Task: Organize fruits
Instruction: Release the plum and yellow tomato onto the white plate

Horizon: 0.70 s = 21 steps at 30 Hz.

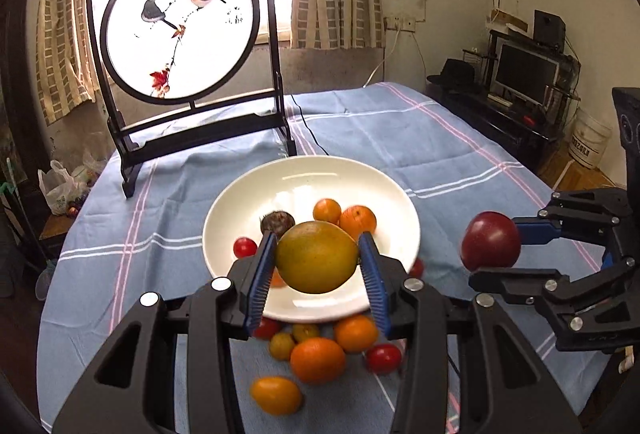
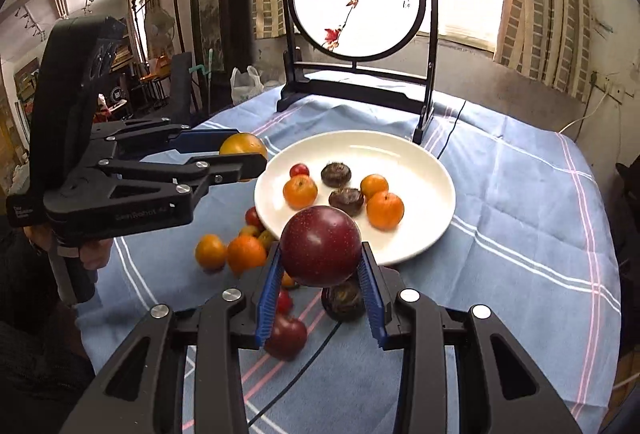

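My left gripper (image 1: pixel 318 258) is shut on a yellow-green orange (image 1: pixel 316 257), held in the air over the near rim of the white plate (image 1: pixel 304 174). My right gripper (image 2: pixel 321 254) is shut on a dark red plum (image 2: pixel 320 246), lifted above the plate's (image 2: pixel 424 162) front edge. Each gripper shows in the other's view: the right gripper (image 1: pixel 494 248) with the plum (image 1: pixel 490 246), the left gripper (image 2: pixel 246 154) with the orange (image 2: pixel 242 145). On the plate lie small oranges (image 2: pixel 385 209), two dark brown fruits (image 2: pixel 346 201) and a cherry tomato (image 2: pixel 299 169).
Loose oranges (image 1: pixel 318 360), cherry tomatoes (image 1: pixel 383 358) and a yellow fruit (image 1: pixel 276 395) lie on the blue checked tablecloth (image 1: pixel 440 154) before the plate. A second plum (image 2: pixel 286 337) and a dark fruit (image 2: pixel 343 300) sit under my right gripper. A framed round bird screen (image 1: pixel 180 22) stands behind.
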Each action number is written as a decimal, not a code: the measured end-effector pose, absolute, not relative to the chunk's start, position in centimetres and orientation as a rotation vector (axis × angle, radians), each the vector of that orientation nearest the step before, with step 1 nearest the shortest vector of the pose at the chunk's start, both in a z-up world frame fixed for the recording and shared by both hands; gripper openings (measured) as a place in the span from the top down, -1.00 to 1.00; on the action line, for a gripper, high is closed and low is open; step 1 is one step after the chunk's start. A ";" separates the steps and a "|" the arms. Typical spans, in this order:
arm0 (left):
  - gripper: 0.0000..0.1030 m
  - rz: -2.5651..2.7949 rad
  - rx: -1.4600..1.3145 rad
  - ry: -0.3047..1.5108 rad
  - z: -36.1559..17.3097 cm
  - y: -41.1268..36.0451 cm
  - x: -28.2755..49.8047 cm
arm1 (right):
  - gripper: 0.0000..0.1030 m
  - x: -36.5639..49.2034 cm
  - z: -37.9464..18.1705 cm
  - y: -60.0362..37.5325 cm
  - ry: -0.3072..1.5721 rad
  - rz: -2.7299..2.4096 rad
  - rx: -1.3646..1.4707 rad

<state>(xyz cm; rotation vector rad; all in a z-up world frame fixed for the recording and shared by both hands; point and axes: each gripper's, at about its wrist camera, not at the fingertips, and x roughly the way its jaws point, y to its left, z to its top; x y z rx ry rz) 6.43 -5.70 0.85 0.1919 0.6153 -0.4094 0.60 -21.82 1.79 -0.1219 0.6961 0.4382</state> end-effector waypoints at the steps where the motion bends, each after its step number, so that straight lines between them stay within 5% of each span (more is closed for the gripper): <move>1: 0.20 -0.401 0.194 0.609 1.1 -5.9 7.0 | 0.27 1.2 2.2 -21.8 0.685 0.435 -0.119; 21: 0.20 -0.280 0.165 0.703 -2.5 -5.7 15.2 | 0.27 10.4 0.1 -21.4 0.743 0.371 -0.096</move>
